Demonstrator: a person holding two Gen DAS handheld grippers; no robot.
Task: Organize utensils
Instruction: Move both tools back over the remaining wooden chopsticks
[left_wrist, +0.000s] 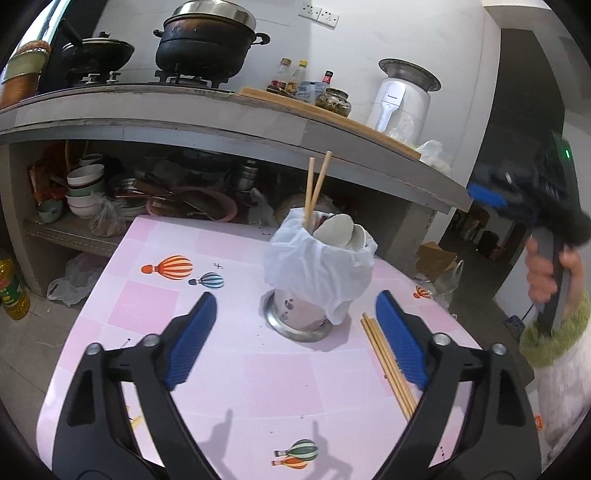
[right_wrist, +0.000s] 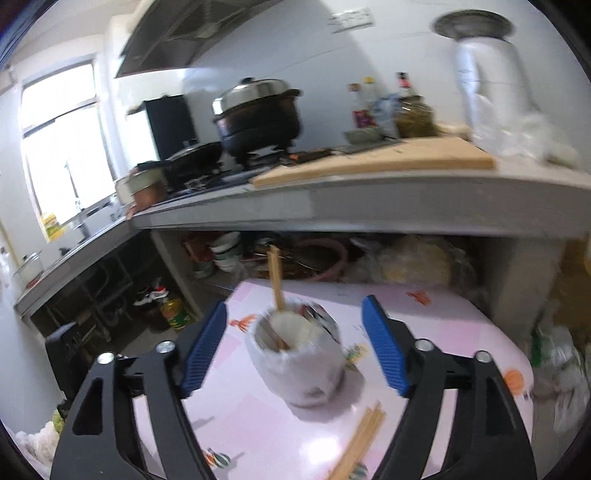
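Utensil holder (left_wrist: 314, 280), mid-table (left_wrist: 147, 306): two chopsticks (left_wrist: 314, 188) stood inside. Loose chopsticks (left_wrist: 388, 365) awaiting collection beside it. Left gripper (left_wrist: 295, 339), right gripper (right_wrist: 295, 350): jaws spread, nothing held.

Each hand-held gripper, left (left_wrist: 295, 332) and right (right_wrist: 295, 349), has black angular arms, silver screws and ribbed blue pads (left_wrist: 192, 341). A fuzzy green cuff (left_wrist: 554, 338) ends a pale sleeve.

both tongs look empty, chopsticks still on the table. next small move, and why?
Probably bring the right tongs down onto the loose chopsticks lying on the pink table beside the holder. Two chopsticks already stand in the holder, these do not, and both the right and the left tongs are open with nothing between the jaws.
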